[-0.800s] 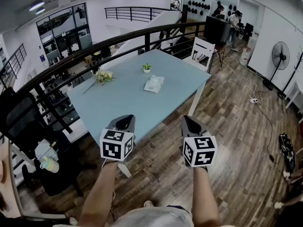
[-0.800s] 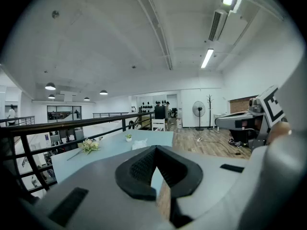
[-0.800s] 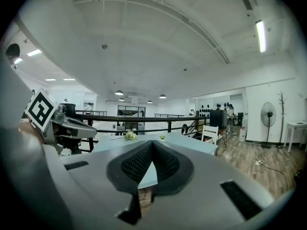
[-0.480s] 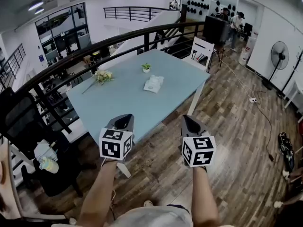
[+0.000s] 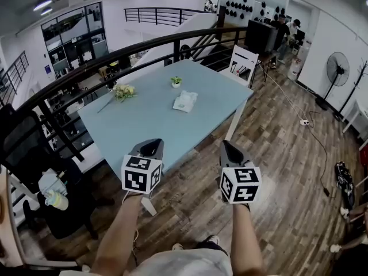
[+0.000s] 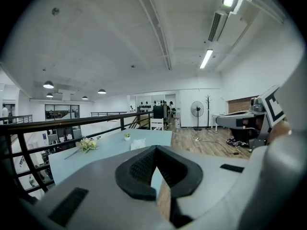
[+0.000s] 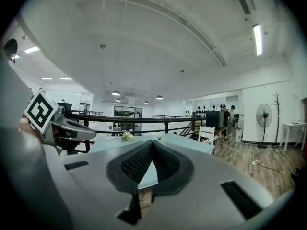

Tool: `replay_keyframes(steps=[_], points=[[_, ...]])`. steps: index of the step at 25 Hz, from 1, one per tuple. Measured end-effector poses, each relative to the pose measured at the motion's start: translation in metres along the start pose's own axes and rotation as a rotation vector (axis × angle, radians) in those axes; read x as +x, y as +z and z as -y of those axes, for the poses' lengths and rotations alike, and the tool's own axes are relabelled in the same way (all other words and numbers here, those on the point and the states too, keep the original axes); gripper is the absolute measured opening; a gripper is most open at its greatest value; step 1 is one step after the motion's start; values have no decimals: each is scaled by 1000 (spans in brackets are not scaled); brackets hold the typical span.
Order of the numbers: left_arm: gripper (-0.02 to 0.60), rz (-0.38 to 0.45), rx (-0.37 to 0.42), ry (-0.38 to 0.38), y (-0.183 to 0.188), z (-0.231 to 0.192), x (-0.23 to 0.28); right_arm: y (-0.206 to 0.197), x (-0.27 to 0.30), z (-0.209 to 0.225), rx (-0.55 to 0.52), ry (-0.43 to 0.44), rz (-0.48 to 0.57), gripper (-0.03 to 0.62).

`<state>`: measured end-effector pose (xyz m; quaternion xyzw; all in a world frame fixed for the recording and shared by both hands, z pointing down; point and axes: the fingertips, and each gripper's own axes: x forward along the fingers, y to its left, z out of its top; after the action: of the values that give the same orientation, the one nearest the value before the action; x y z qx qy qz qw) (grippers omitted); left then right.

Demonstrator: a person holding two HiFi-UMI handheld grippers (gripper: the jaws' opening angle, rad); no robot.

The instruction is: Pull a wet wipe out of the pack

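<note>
We hold the left gripper (image 5: 150, 149) and right gripper (image 5: 230, 152) side by side over the wooden floor (image 5: 276, 171), at the near edge of the pale blue table (image 5: 132, 128). Both pairs of jaws are closed tip to tip, with nothing between them. The wet wipe pack (image 5: 186, 101) lies flat on the table's far half, well apart from both grippers, near a small potted plant (image 5: 176, 81) and a flower sprig (image 5: 123, 92).

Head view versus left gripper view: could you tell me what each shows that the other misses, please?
Only the head view shows the marker cube on the left gripper and the person's forearms. Only the left gripper view shows that gripper's jaws together, with nothing between. Both show the light blue table, the white wet wipe pack and the black standing fan.
</note>
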<state>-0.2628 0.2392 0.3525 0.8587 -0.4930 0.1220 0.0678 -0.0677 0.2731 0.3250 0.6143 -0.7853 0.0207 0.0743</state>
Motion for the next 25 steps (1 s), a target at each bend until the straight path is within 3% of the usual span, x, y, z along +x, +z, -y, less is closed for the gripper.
replay_keyframes(steps=[12,19,25], points=[[-8,-11,4,-35,-5,12,22,-9,10,4,11,16,-13,34],[-8,-9,7,-26,0,13,46,-10,31,20,30,28,-8,75],[-6,-18,-35,0,4,9,74,-12,56,46,40,35,-5,87]])
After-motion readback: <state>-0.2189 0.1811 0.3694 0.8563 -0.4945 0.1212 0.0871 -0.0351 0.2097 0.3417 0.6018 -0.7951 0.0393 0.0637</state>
